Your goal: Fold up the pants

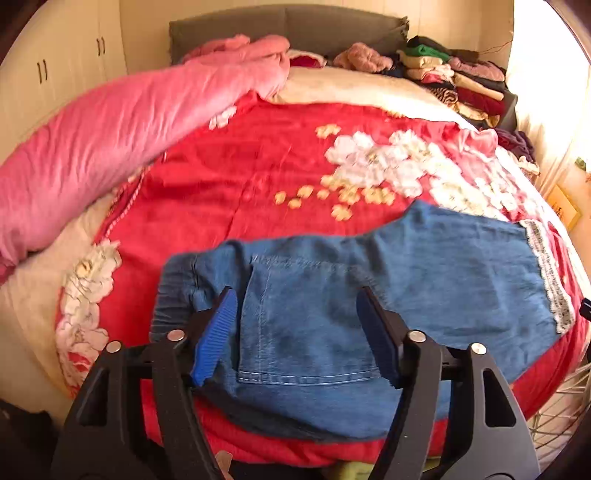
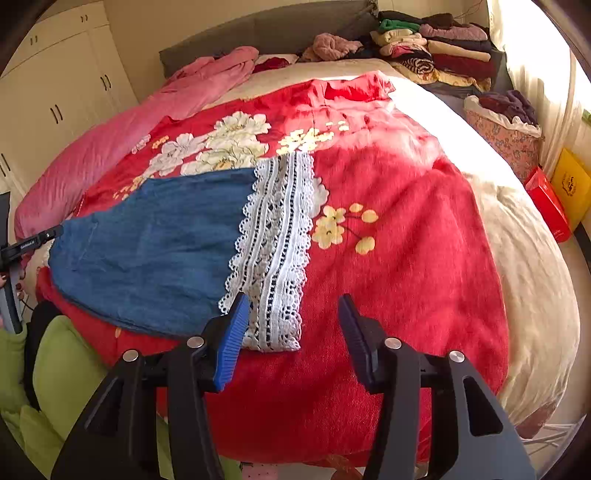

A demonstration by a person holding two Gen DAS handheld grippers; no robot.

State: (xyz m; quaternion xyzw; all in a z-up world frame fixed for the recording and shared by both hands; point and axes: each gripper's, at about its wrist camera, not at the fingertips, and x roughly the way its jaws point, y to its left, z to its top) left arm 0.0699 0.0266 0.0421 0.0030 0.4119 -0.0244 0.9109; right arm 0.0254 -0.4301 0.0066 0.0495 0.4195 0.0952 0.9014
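Left claw [image 1: 297, 295] gapes above folded denim pants [image 1: 332, 295]; red blanket [image 1: 221, 177] beneath.

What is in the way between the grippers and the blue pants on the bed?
Nothing visible. The blue pants lie flat on the red blanket, with nothing on top. The left gripper hangs open over the pocket end; the right gripper is open by the lace hem.

Cream wardrobe [image 2: 55, 85] left of grey headboard [image 1: 288, 29], sunlit.
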